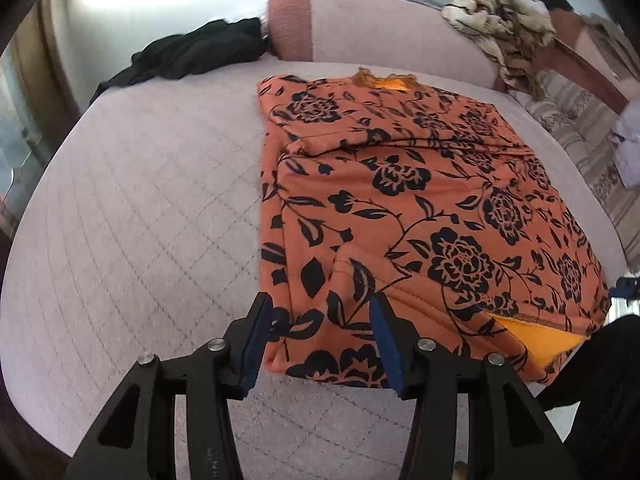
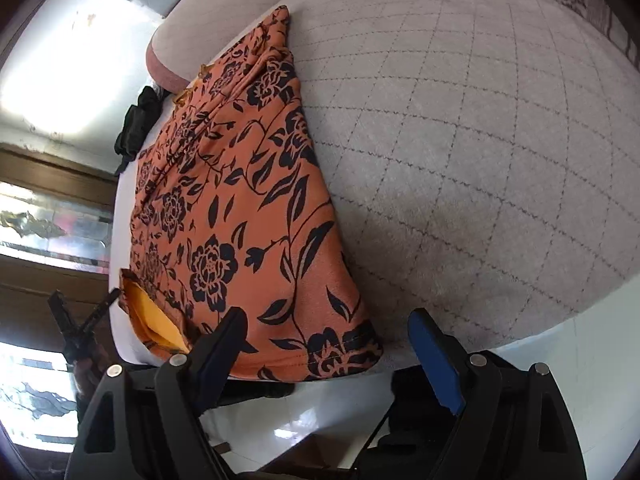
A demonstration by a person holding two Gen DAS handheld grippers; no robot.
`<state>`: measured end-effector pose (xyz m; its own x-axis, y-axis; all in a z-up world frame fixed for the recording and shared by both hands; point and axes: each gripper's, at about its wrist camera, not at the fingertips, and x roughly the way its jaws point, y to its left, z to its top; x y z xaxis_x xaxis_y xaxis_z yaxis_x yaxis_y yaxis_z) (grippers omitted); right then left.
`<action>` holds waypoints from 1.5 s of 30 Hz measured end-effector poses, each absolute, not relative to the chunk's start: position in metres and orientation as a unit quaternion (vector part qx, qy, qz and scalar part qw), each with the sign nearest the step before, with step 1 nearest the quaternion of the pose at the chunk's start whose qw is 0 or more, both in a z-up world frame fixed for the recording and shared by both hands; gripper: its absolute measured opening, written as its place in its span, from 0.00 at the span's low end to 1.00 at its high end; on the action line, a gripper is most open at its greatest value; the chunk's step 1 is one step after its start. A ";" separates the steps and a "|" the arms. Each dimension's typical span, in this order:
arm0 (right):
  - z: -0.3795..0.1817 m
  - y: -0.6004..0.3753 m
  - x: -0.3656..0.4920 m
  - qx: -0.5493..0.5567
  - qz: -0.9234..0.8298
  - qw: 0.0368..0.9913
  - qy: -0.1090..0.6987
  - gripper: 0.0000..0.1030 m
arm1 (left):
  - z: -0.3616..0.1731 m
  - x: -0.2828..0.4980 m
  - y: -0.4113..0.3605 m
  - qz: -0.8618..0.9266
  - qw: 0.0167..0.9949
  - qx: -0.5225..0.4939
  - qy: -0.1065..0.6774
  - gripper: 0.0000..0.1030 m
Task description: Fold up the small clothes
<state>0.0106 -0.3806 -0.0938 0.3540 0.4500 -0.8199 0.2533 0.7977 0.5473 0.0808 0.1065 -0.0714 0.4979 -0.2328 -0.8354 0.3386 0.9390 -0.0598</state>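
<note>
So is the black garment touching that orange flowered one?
Apart. The left wrist view shows bare quilted bed cover between the black garment and the orange flowered garment.

Orange garment [image 1: 400,208] with black floral print, folded flat, lying on quilted bed

Pale quilted bed [image 1: 140,208] – folded orange floral garment [image 1: 400,200] on it, black cloth [image 1: 188,52], bolster pillow [image 1: 360,28]
</note>
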 end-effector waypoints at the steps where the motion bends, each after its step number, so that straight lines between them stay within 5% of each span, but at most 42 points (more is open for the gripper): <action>1: -0.090 -0.380 0.008 0.298 0.073 0.765 0.566 0.82 | -0.069 0.080 0.107 -0.181 0.864 0.060 0.465 0.49; 26: -0.114 -0.382 0.019 0.342 0.082 0.731 0.585 0.69 | -0.100 0.107 0.092 -0.280 0.821 0.149 0.475 0.50; 28: -0.115 -0.380 0.020 0.344 0.086 0.729 0.585 0.60 | -0.100 0.107 0.090 -0.288 0.815 0.152 0.479 0.44; 30: -0.116 -0.377 0.020 0.342 0.087 0.727 0.590 0.38 | -0.101 0.107 0.089 -0.297 0.809 0.148 0.486 0.07; 36: -0.117 -0.380 0.019 0.323 0.077 0.731 0.596 0.07 | -0.088 0.097 0.092 -0.287 0.834 0.142 0.450 0.04; 45: -0.111 -0.384 0.015 0.347 0.080 0.742 0.568 0.05 | -0.051 0.062 0.114 -0.241 0.892 0.078 0.375 0.04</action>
<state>0.0152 -0.3844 -0.1110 0.3430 0.5121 -0.7874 0.2750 0.7468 0.6055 0.0620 0.1143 -0.0509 0.6028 -0.3711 -0.7063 0.4882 0.8717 -0.0413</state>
